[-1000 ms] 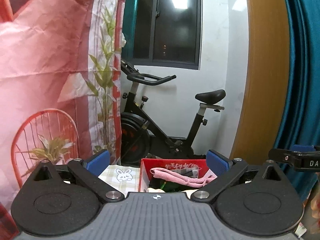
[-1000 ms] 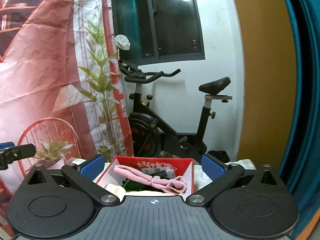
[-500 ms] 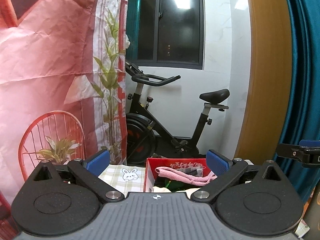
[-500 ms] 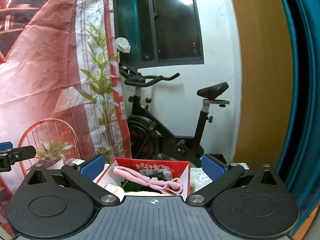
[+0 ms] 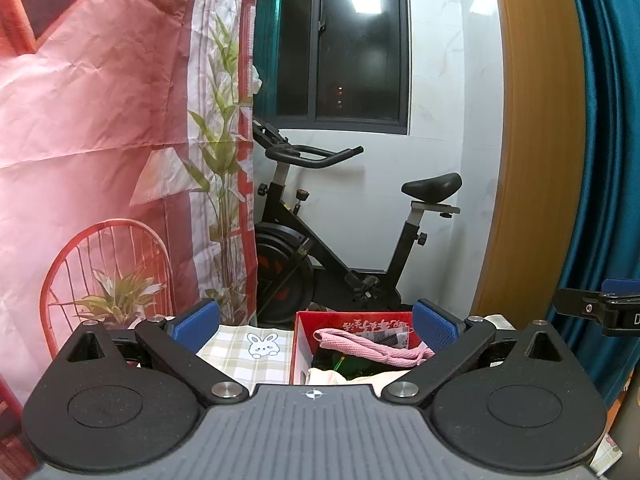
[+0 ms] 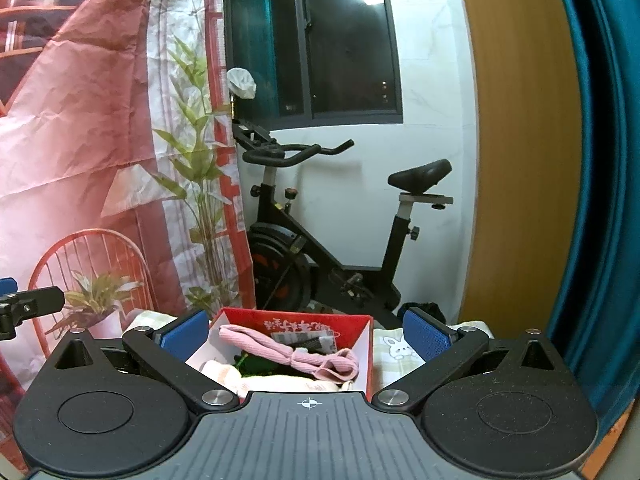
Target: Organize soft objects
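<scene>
Red box (image 6: 362, 326) is seen at 6 o'clock in the right wrist view, between the blue pads, open-topped. A pink knitted cloth (image 6: 294, 354) is draped across its contents toward the 3 o'clock wall; cream fabric (image 6: 224, 374) is packed at the near edge, something dark green under the pink piece. A printed packet (image 6: 308, 340) is tucked against the far wall.

In the left wrist view the same box (image 5: 360, 320) is offset toward 4 o'clock, with bare checked tablecloth (image 5: 236, 356) (rabbit print) left open at 7 o'clock. More cloth is exposed at 3 o'clock of the box in the right view.

Left gripper (image 5: 316, 320): fingers spread wide, nothing held. Right gripper (image 6: 306, 330): fingers spread wide, nothing held, box rim straddled in view; contact cannot be told.

Table far edge is bounded by an exercise bike (image 6: 320, 240) at 12 o'clock, a printed pink backdrop (image 5: 100, 120) at 9 o'clock, a wooden panel (image 6: 520, 140) and teal curtain (image 6: 600, 160) at 3 o'clock.
</scene>
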